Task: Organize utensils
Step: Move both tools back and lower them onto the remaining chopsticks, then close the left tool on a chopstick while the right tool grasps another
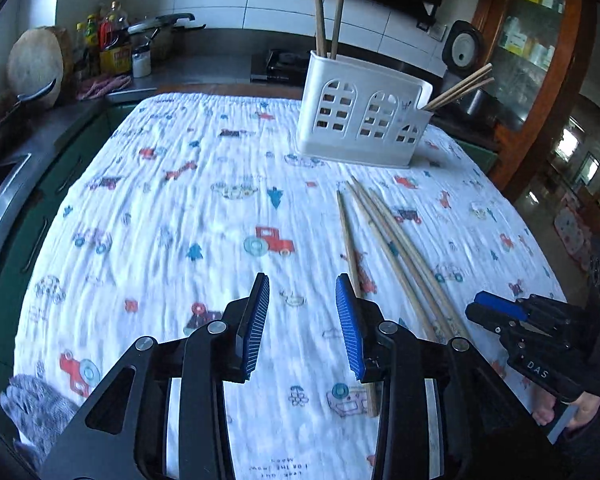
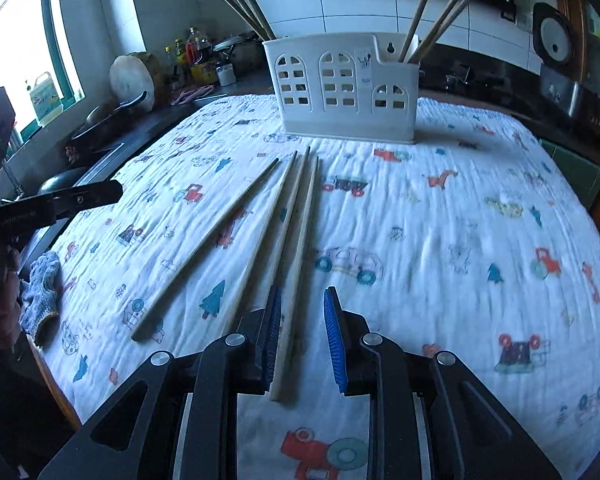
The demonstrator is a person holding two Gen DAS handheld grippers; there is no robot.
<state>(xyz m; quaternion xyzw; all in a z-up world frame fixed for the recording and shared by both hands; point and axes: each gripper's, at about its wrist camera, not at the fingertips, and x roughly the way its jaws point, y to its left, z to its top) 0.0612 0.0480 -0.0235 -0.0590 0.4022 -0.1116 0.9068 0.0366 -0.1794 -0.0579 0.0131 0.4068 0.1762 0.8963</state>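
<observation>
Four loose wooden chopsticks [image 2: 260, 236] are seen on the printed cloth, at six o'clock of the white plastic holder [image 2: 346, 92]. Left gripper [image 1: 303, 320] and right gripper [image 2: 302, 340] are parted, nothing clamped.

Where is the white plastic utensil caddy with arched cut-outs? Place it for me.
The white plastic utensil caddy stands at the table's far end in both views, just beyond the four loose wooden chopsticks on the patterned cloth.

Left gripper [image 1: 302, 320] tilting downward, jaws standing apart, nothing pressing on blue pads [image 1: 256, 320]. Right gripper [image 2: 300, 340] tilting downward likewise, jaws parted more narrowly, pads not gripping. Each gripper showing at edge of other's view, bare fingers [image 1: 556, 412] wrapping around right handle.
</observation>
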